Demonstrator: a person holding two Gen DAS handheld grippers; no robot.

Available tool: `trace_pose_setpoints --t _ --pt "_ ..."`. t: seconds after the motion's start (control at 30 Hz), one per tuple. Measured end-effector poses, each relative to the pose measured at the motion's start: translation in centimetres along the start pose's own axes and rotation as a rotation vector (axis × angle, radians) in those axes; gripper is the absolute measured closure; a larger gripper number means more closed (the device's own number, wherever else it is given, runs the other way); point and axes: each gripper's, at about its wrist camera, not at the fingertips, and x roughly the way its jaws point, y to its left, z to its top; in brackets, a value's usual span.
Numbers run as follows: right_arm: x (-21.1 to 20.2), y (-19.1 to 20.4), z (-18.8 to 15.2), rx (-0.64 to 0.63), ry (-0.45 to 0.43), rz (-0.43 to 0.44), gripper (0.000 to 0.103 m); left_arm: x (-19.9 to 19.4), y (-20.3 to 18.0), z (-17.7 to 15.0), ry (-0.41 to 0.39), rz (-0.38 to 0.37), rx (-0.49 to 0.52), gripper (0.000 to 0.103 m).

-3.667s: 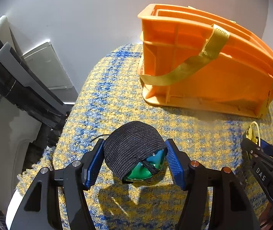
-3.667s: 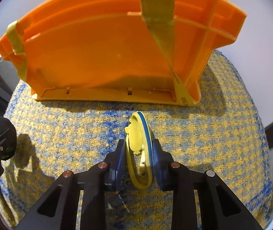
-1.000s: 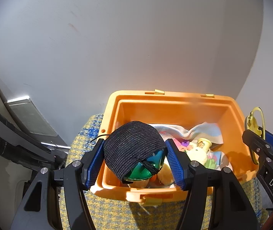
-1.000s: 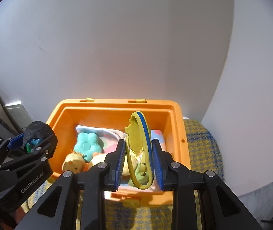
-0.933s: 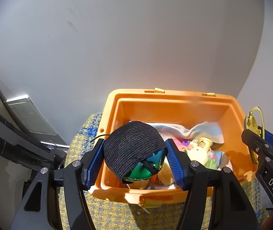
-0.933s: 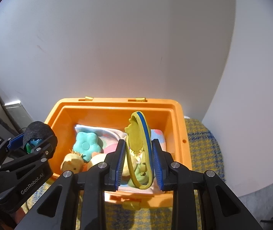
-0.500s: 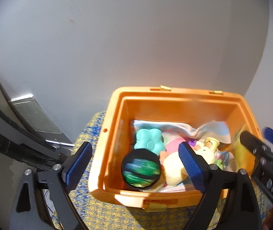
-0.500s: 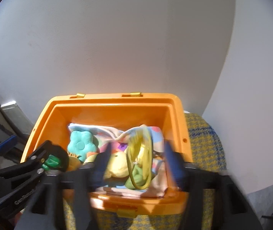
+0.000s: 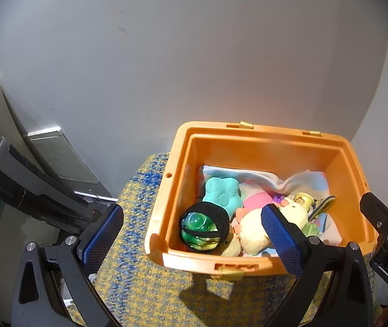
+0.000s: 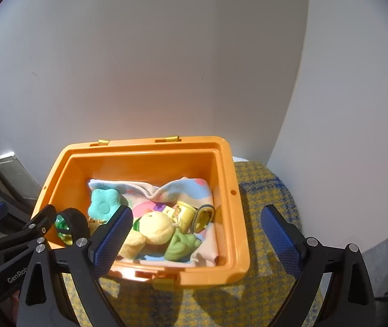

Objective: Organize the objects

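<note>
a: where was the ball (image 9: 204, 226) seen?

b: it was seen inside the orange bin (image 9: 259, 135), low in the near left corner, just beside the teal flower (image 9: 221, 192). the green side was turned up toward the left camera, with the black knit cover wrapped round its rim and right side. being round, no long axis could be made out.

a: and the ring (image 10: 202, 217)?

b: it was found in the bin too, toward the right wall, leaned against the yellow cup (image 10: 183, 214) on the blanket (image 10: 150, 188). it was stood on edge and tilted, its long axis run roughly from the near side up toward the far wall in the right view. in the left view only a dark-edged sliver of it was caught, past the plush (image 9: 256, 227).

a: how were the tongs held?

b: the left gripper (image 9: 191, 235) was spread wide, having just been opened, and nothing was pinched; the ball was seen below the gap, untouched by the pads. the right gripper (image 10: 196, 235) was likewise spread, its jaws just opened, with only the bin's near right corner framed between them.

a: and the bin itself?

b: it was set on a yellow and blue checked cloth (image 10: 262, 179), close to a pale wall (image 10: 166, 54).
</note>
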Motion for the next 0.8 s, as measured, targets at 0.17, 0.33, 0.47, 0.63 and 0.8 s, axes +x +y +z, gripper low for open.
trace_pose_setpoints --t 0.17,0.33,0.47,0.63,0.8 --pt "-1.1 -0.1 -0.2 -0.002 -0.005 -0.002 0.008 -1.5 -0.1 -0.5 -0.014 -0.001 0.005 0.0" --pt "-2.4 -0.1 -0.8 -0.01 -0.012 -0.004 0.008 -3.1 0.2 -1.3 -0.023 -0.003 0.005 0.0" --pt "-3.4 -0.1 -1.5 -0.019 -0.018 -0.007 0.008 -4.2 0.5 -2.0 -0.025 -0.006 0.004 0.0" --pt "-4.7 -0.5 -2.6 -0.026 -0.022 -0.009 0.008 -5.8 0.8 -3.0 -0.031 -0.003 0.012 0.0" --pt "-6.1 -1.0 -4.0 -0.021 -0.02 -0.009 0.008 -7.4 1.0 -4.5 -0.045 -0.002 0.012 0.0"
